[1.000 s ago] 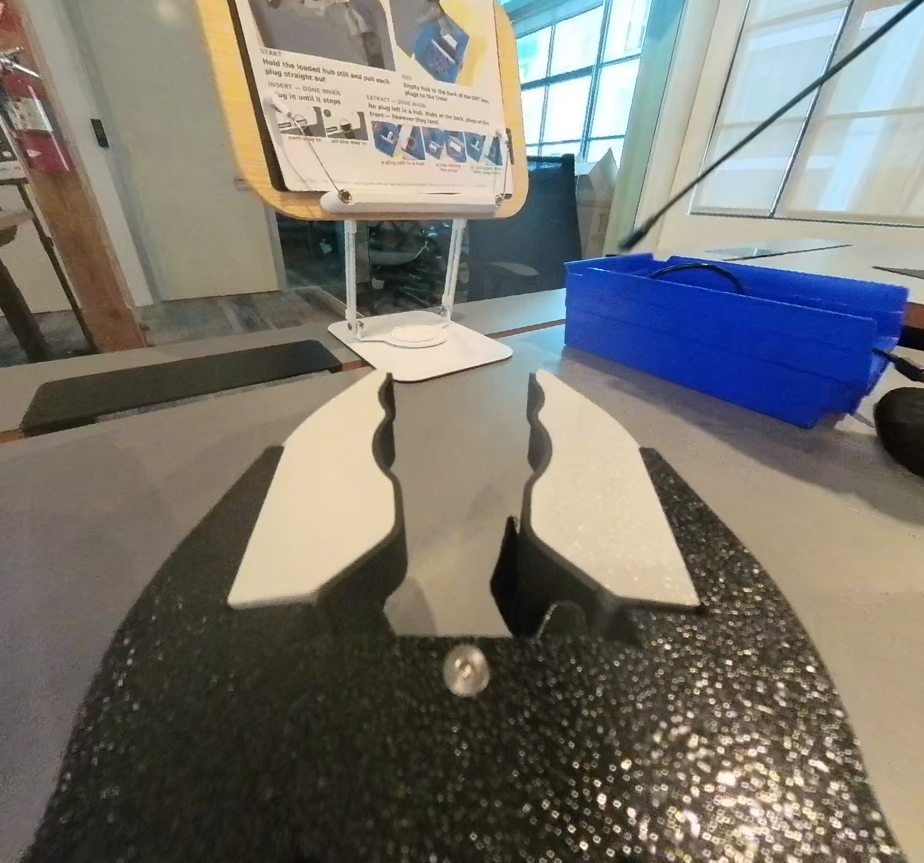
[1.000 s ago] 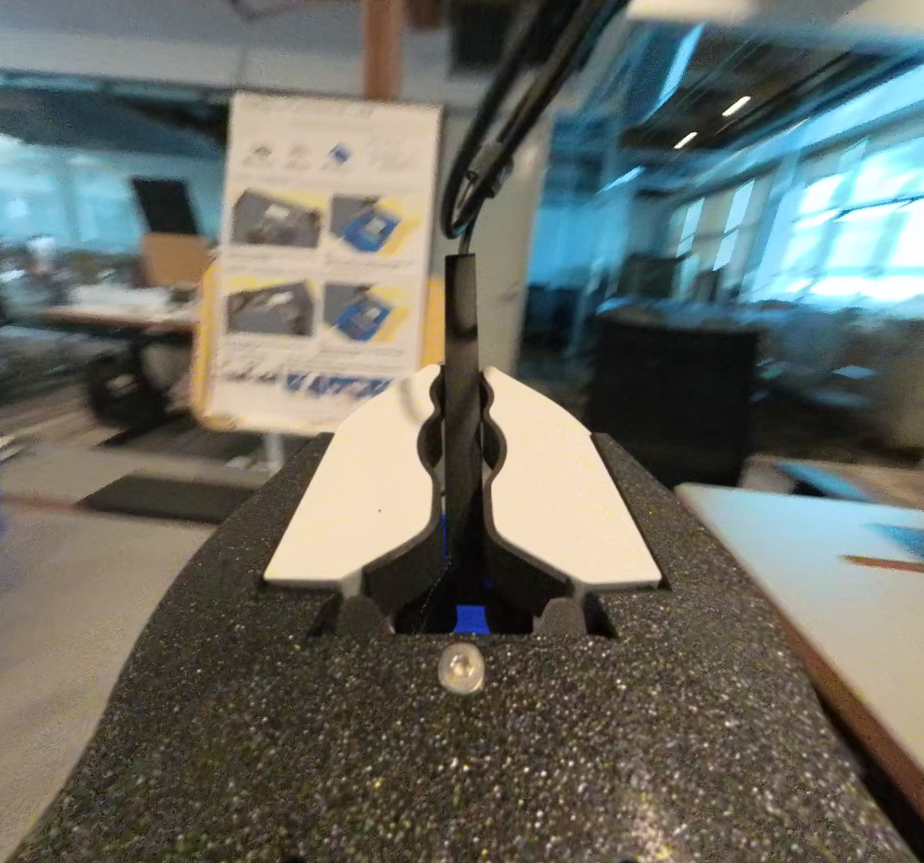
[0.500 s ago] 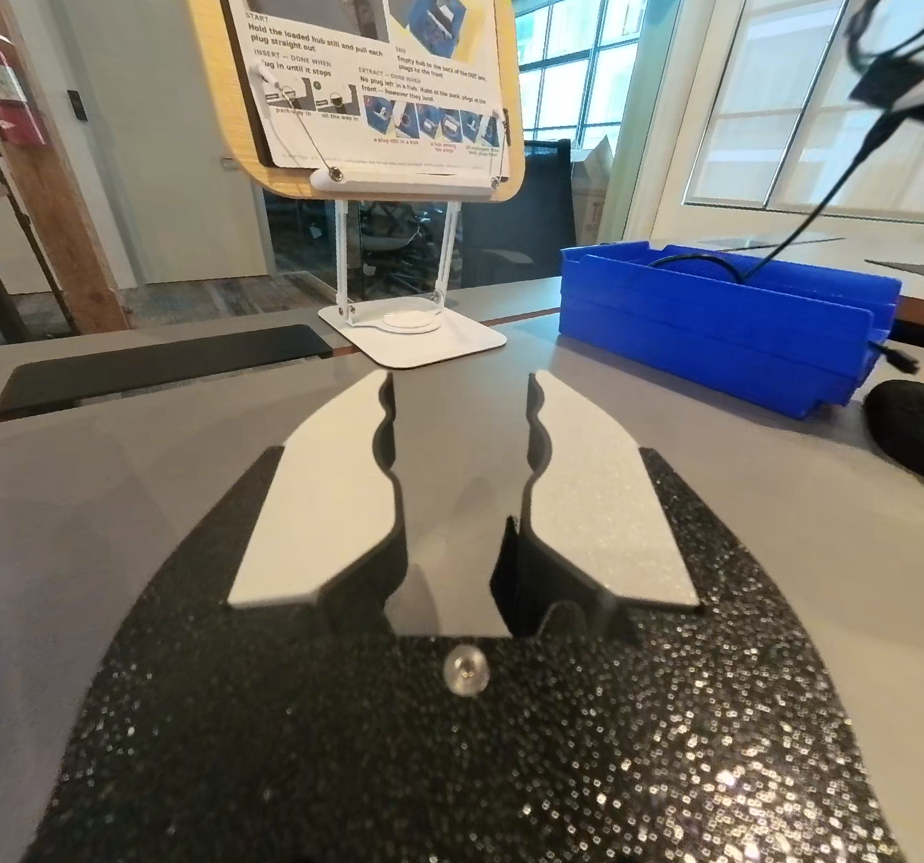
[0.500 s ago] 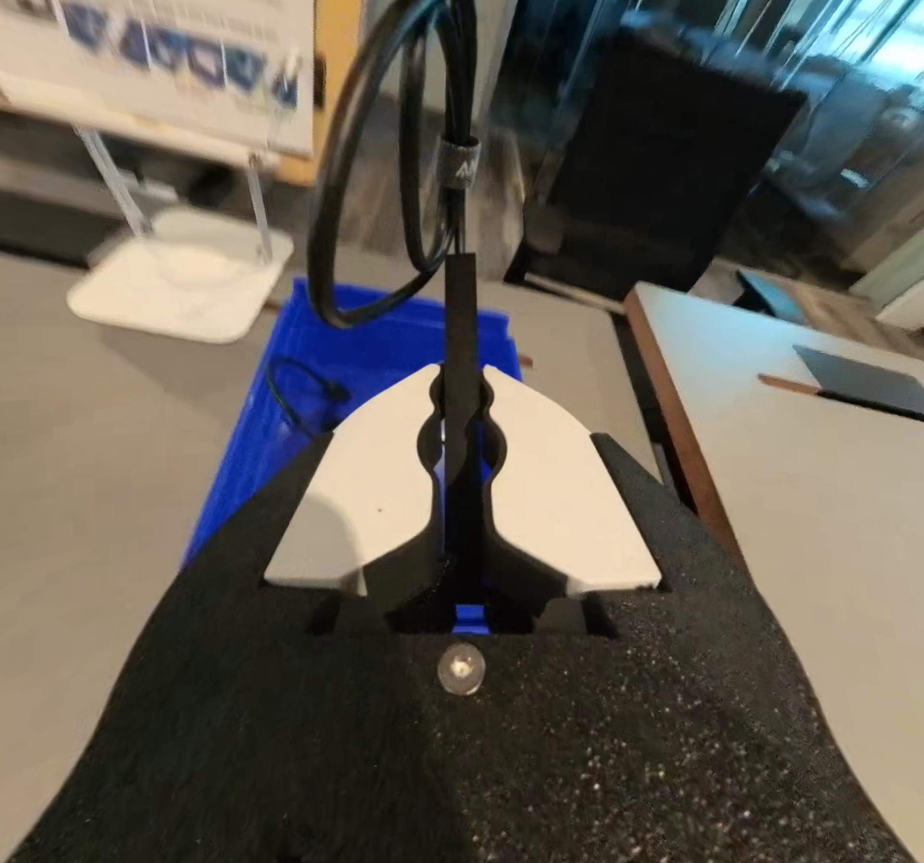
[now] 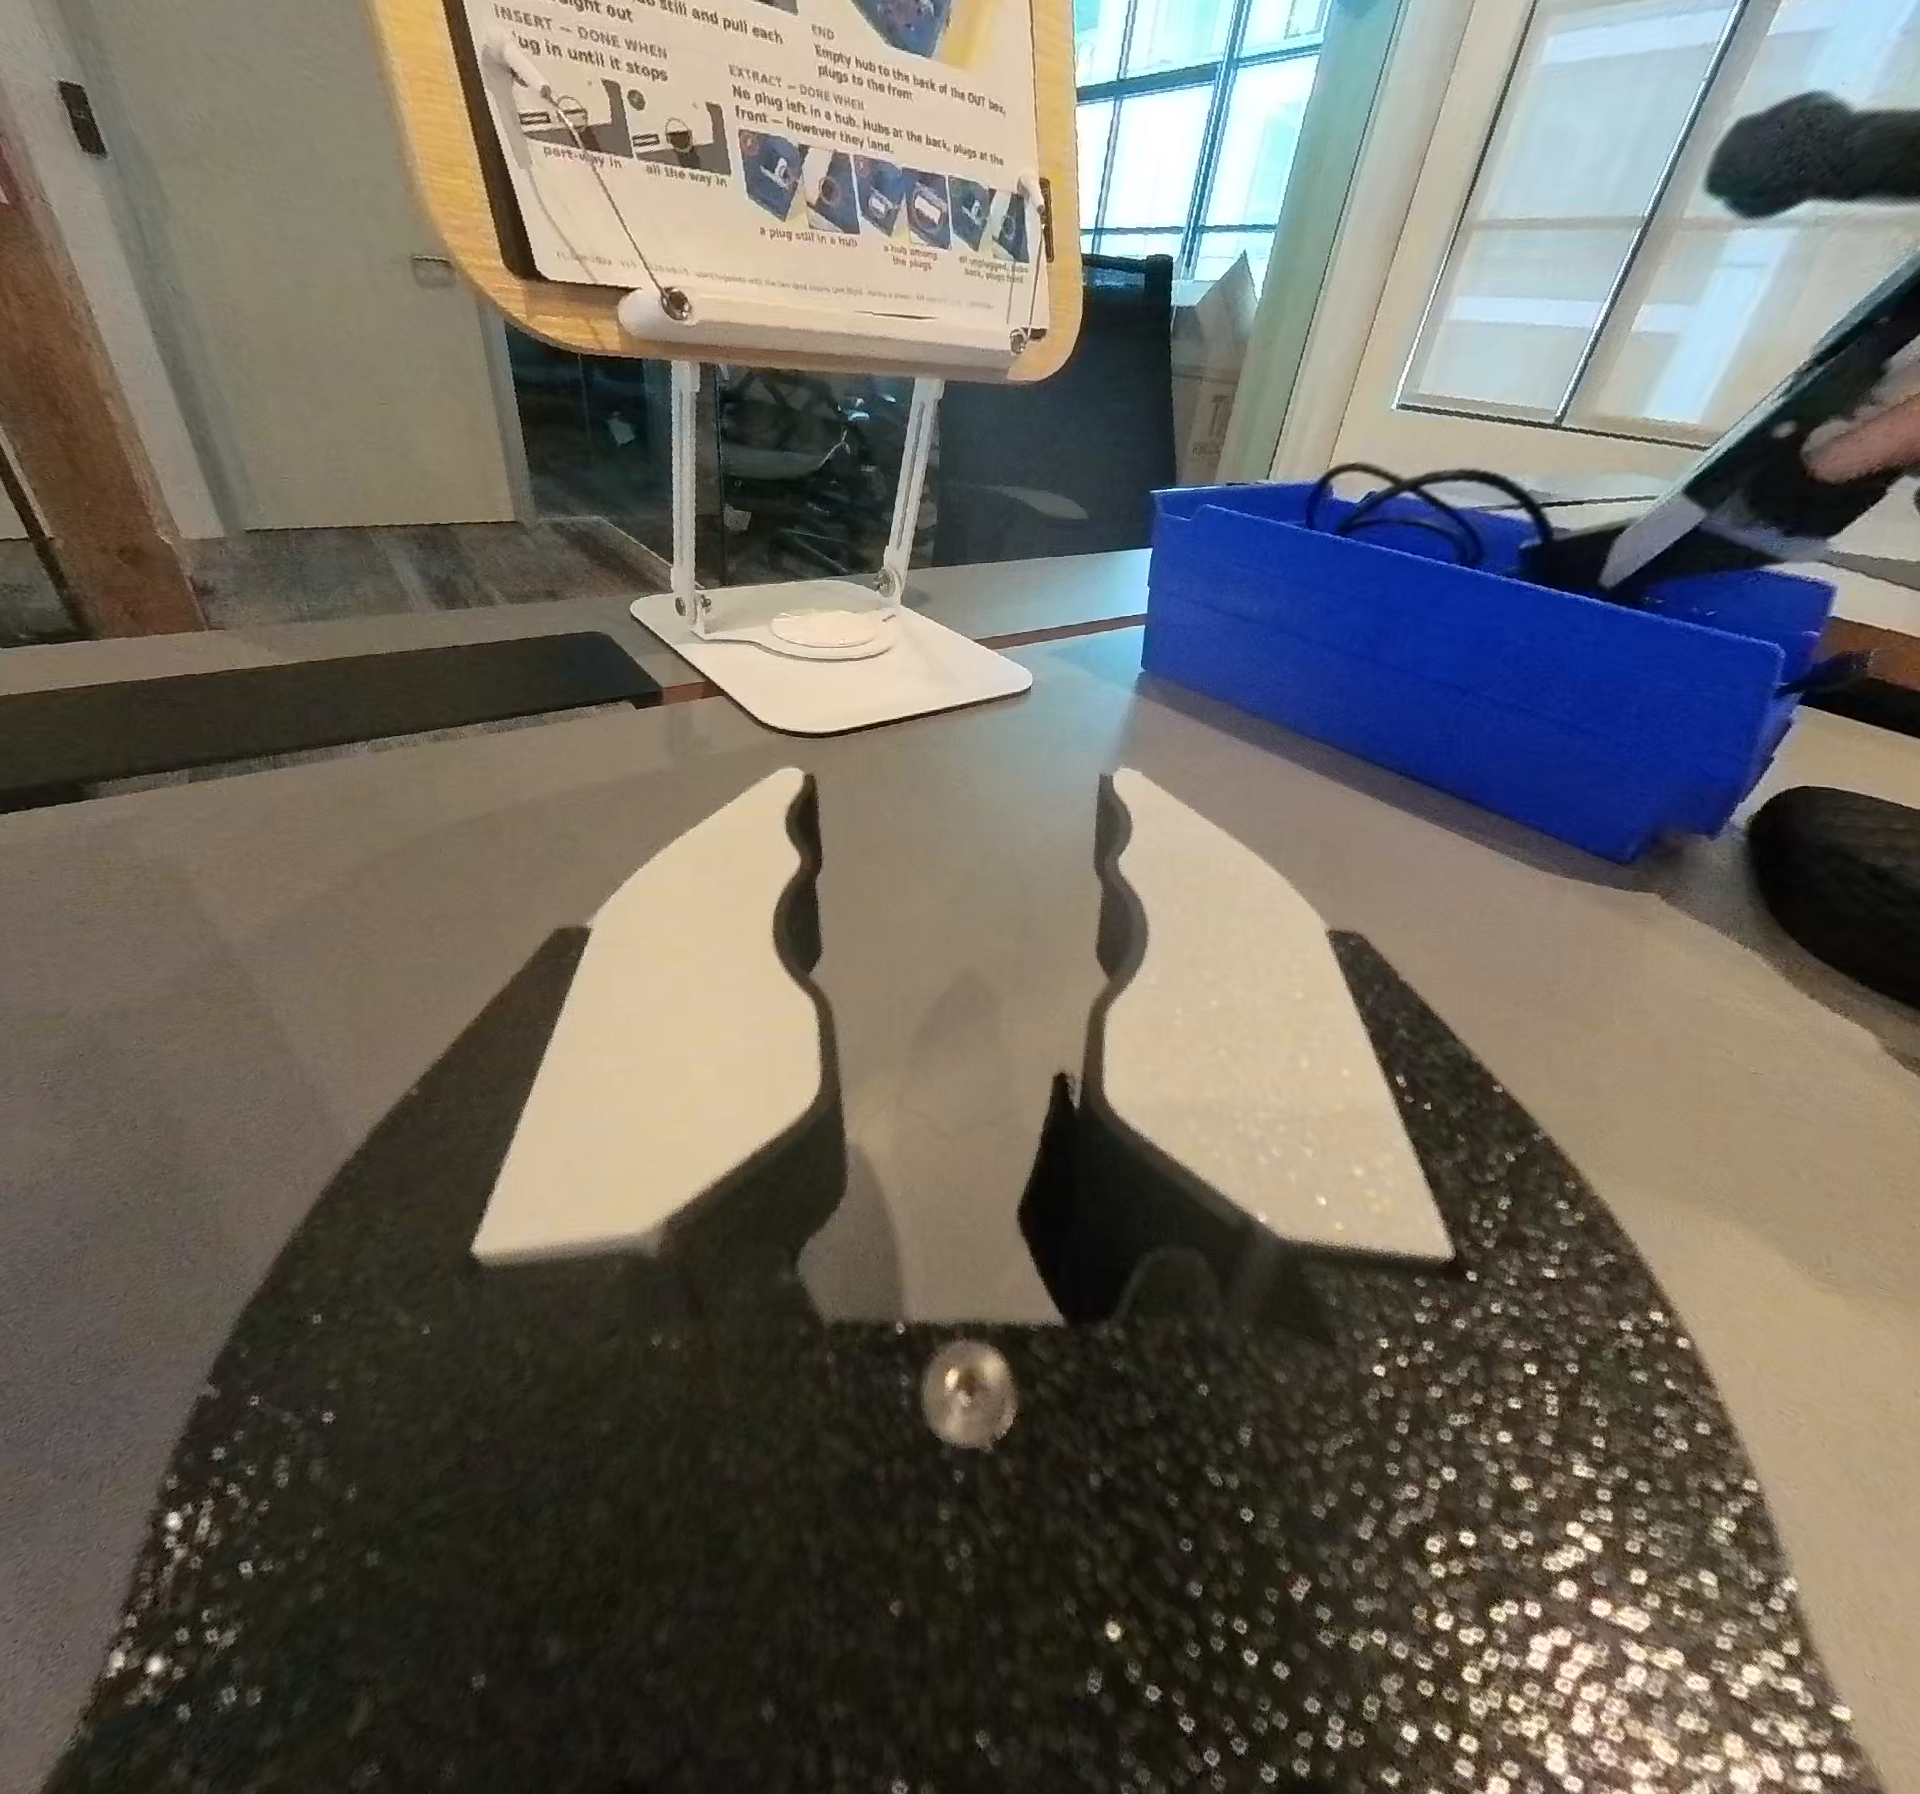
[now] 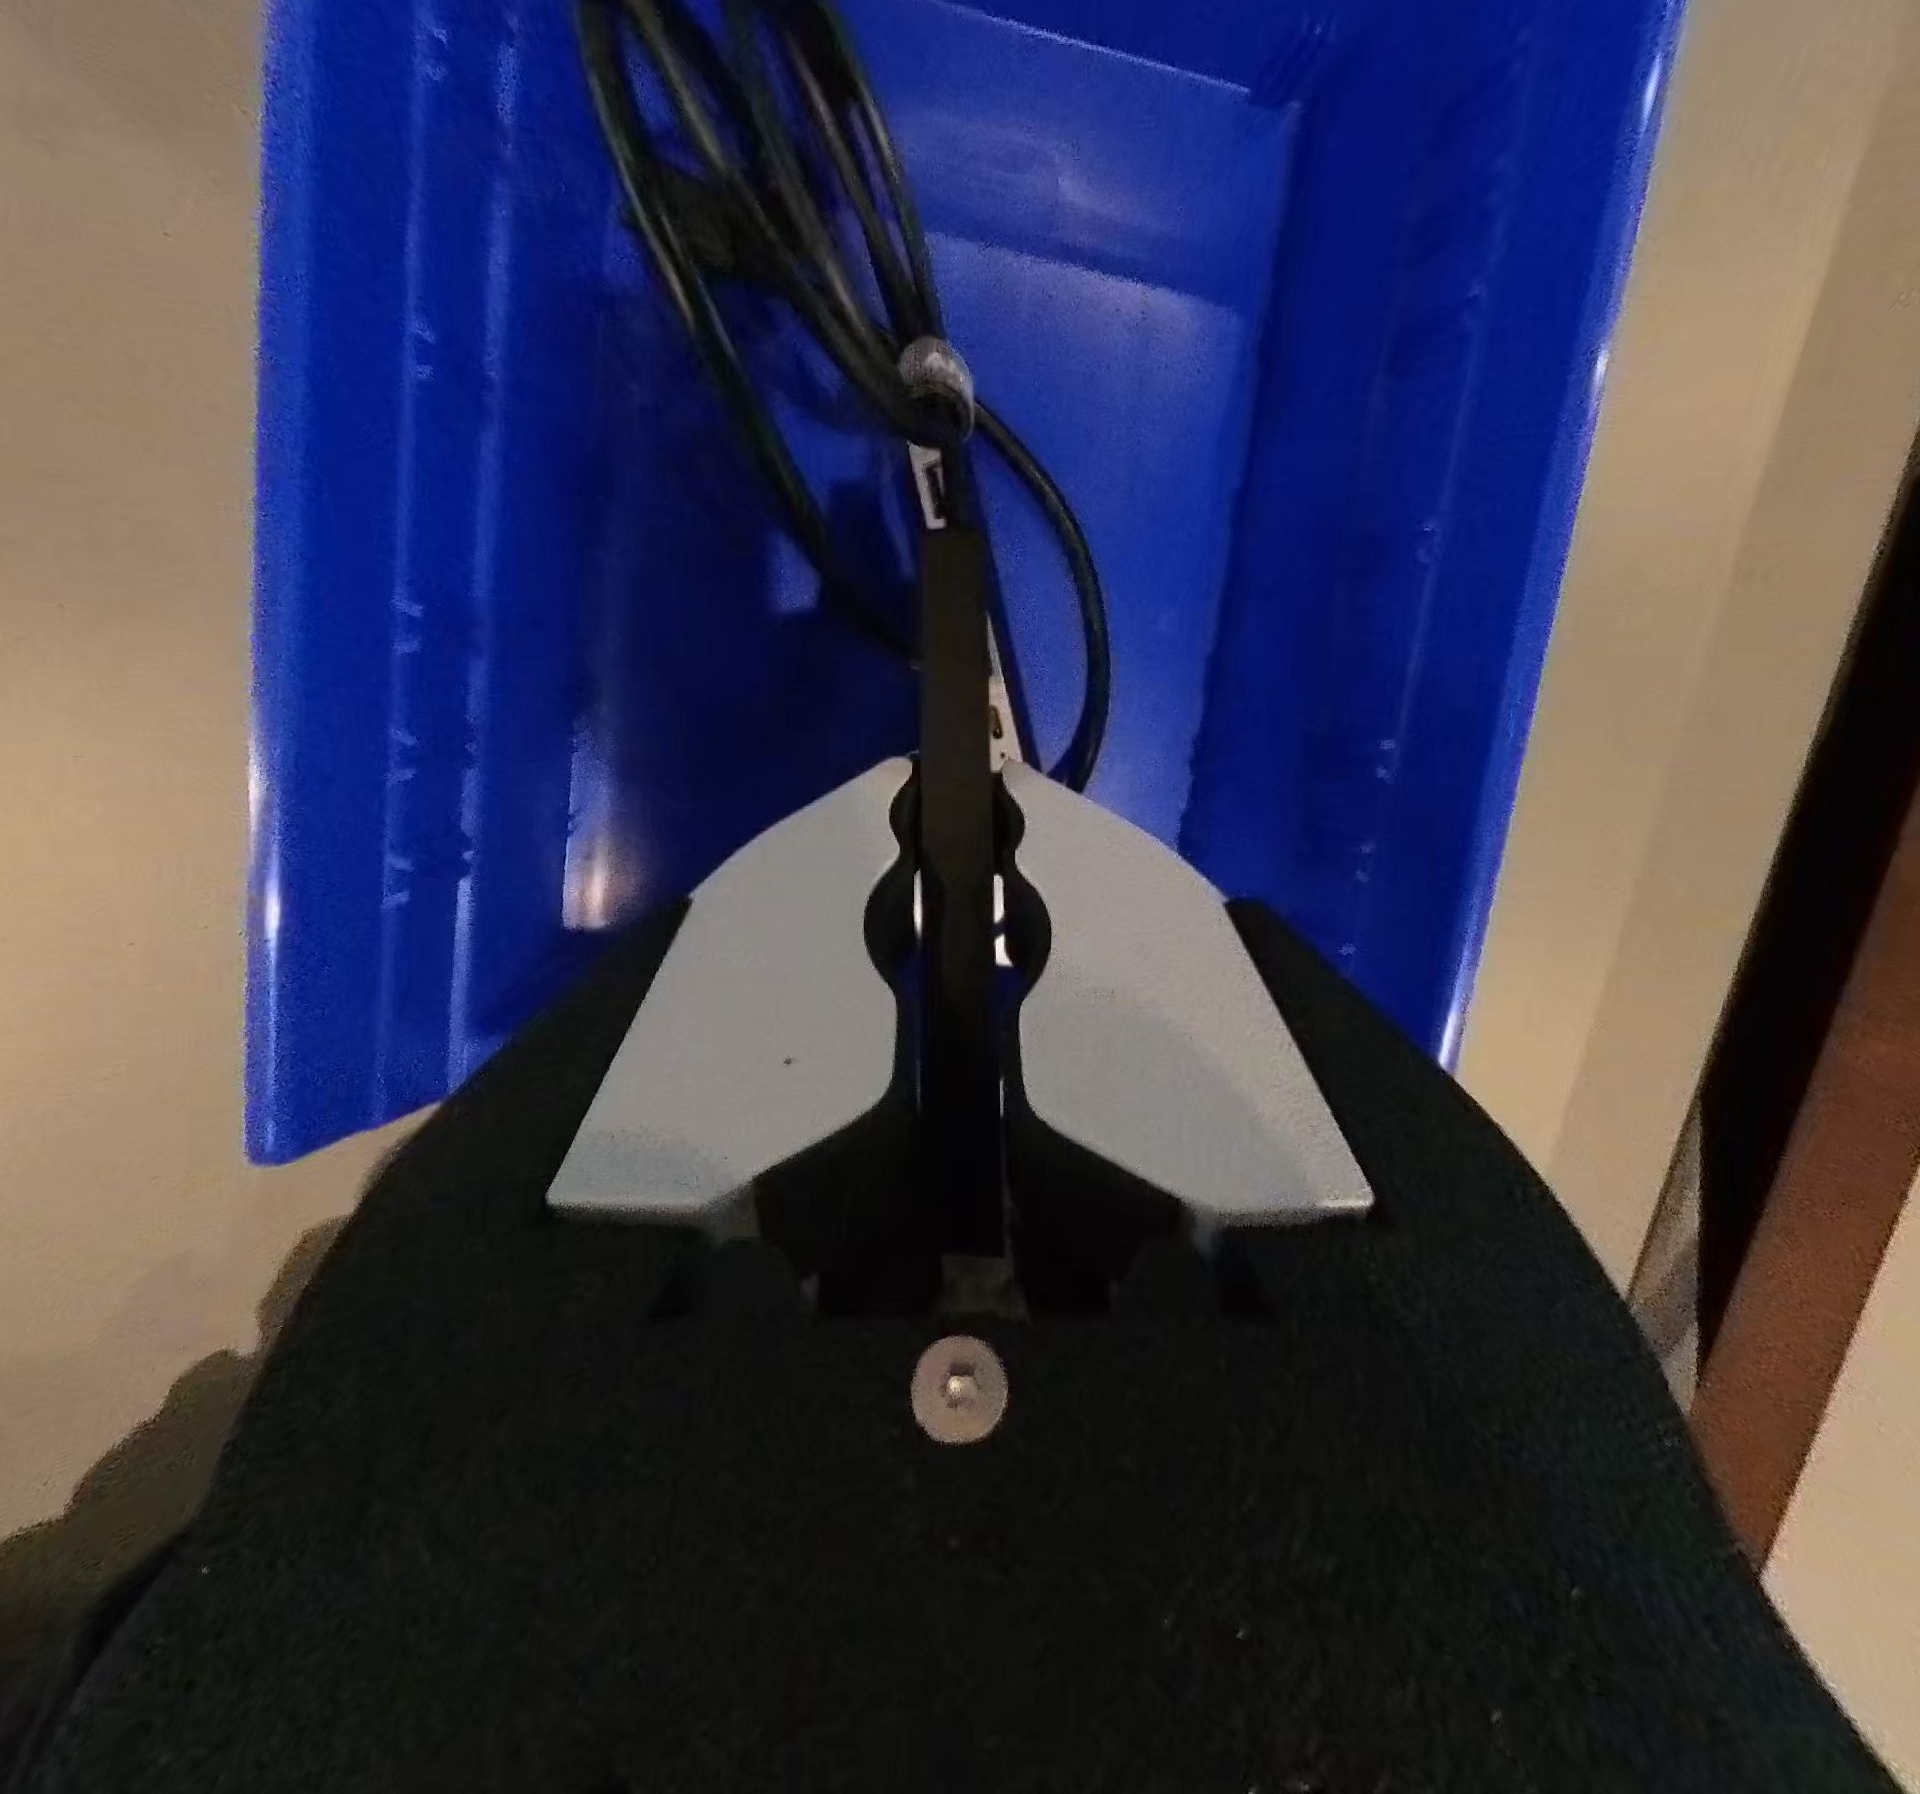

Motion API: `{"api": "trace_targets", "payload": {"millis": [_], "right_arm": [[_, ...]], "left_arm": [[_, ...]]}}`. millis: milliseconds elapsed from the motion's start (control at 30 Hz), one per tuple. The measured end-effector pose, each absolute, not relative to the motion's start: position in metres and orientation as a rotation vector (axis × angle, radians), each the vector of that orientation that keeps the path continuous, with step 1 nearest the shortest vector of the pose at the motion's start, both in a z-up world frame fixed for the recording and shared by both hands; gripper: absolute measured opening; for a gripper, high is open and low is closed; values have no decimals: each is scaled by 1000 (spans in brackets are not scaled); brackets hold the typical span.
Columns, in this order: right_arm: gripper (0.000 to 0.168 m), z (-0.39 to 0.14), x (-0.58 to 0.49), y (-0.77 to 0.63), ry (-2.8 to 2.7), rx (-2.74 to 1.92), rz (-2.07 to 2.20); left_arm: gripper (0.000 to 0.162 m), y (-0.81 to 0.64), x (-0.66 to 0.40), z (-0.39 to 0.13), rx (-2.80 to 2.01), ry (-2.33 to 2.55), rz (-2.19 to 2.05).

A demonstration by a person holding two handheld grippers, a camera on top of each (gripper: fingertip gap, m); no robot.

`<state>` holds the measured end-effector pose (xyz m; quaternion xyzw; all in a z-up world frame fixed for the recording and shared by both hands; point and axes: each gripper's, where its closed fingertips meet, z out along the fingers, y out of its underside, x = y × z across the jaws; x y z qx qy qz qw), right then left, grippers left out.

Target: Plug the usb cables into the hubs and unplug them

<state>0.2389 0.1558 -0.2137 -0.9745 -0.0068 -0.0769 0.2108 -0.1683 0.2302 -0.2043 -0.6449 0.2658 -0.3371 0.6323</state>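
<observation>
My left gripper [image 5: 956, 788] is open and empty, low over the grey table [image 5: 260, 913]. My right gripper [image 6: 956, 778] is shut on a thin black hub [image 6: 954, 664], seen edge-on. It points down into the blue bin [image 6: 416, 497]. The hub's black cable [image 6: 821, 217], coiled and held by a tie, hangs ahead of it inside the bin. In the left wrist view the bin [image 5: 1455, 664] stands at the right of the table. The right gripper [image 5: 1621, 560] dips into its far end, and cable loops [image 5: 1392, 497] show above the rim.
An instruction board [image 5: 748, 134] on a white stand [image 5: 831, 653] is straight ahead of the left gripper. A black mat [image 5: 312, 695] lies at the left. A black rounded object [image 5: 1849, 871] lies at the right, in front of the bin. The table's brown edge [image 6: 1787, 965] is right of the bin.
The right gripper has swung down from facing the room to pointing into the blue bin, carrying the hub and cable with it. The left gripper has stayed open and barely shifted.
</observation>
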Motion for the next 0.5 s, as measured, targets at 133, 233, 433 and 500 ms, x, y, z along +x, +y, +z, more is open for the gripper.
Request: {"api": "trace_targets", "payload": {"millis": [133, 233, 433, 500], "right_arm": [[12, -222, 246, 162, -20, -2734, -271], [21, -227, 244, 169, -32, -2731, -250], [66, -223, 251, 168, 2, -2694, -270], [70, -212, 252, 168, 20, -2641, -266]], "left_arm": [[51, 231, -169, -205, -1484, 604, -779], [52, 233, -169, -206, -1499, 595, -788], [56, 237, -172, -209, -1530, 567, -820], [58, 237, -172, -209, -1539, 565, -826]]}}
